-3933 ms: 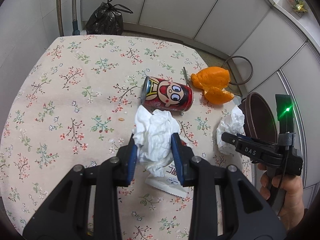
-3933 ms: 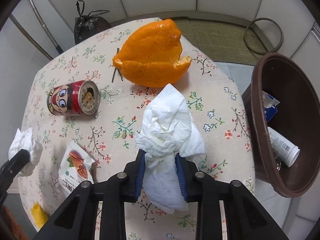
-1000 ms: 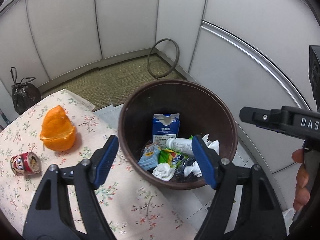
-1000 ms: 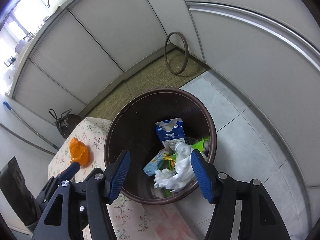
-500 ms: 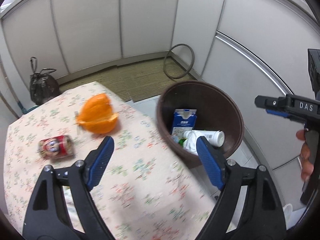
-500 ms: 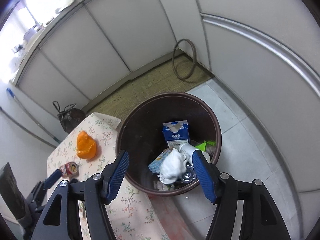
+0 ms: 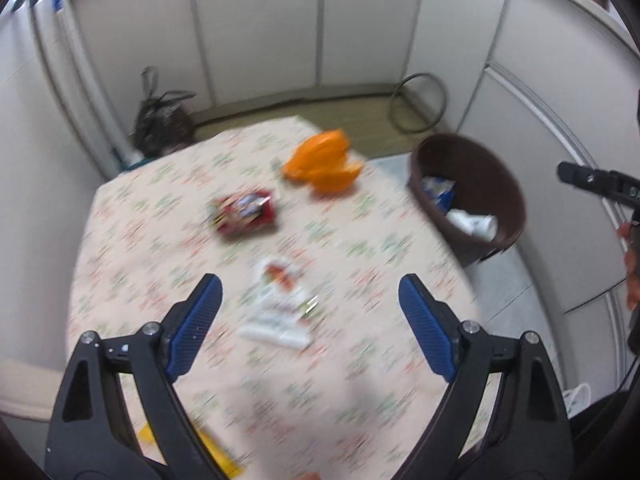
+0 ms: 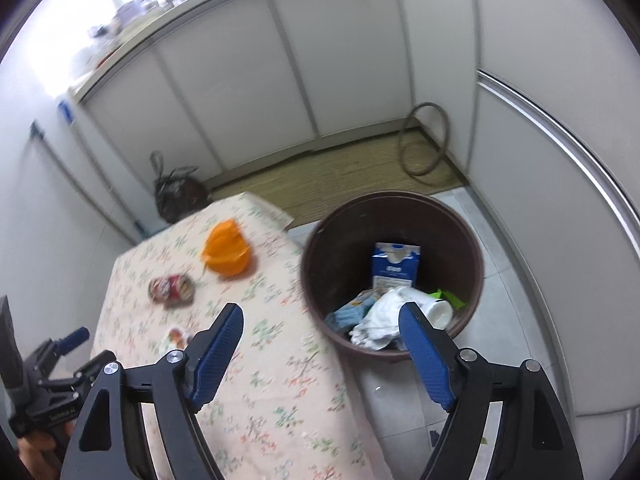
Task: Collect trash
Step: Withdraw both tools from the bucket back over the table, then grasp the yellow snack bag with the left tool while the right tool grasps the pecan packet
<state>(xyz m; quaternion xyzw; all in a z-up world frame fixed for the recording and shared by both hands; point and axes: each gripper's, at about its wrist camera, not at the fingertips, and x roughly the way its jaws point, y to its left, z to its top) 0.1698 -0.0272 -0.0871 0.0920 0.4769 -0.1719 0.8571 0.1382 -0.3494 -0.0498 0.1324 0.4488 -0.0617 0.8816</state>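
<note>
Now that both wads of tissue have gone into the brown bin [image 8: 394, 216], where one lies white near the lower middle of the right wrist frame, my left gripper [image 7: 310, 308] and right gripper [image 8: 322, 326] hang spread wide with nothing between the blue pads. A second ago the left one looked straight down into the bin; now it has swung back over the floral table [image 7: 160, 240], and the blur says it is moving fast. The bin sits at the right of that frame, off the table's edge. What remains to collect is plain: the snack wrapper [image 7: 278, 304] at lower centre between my left jaws, the red can [image 7: 244, 212] on its side above it, and the orange peel [image 7: 322, 162] towards the upper middle. A yellow scrap [image 7: 216, 450] shows at the lower left, partly behind my gripper. I judge the wrapper is nearest for the left, the peel handier for the right.
</note>
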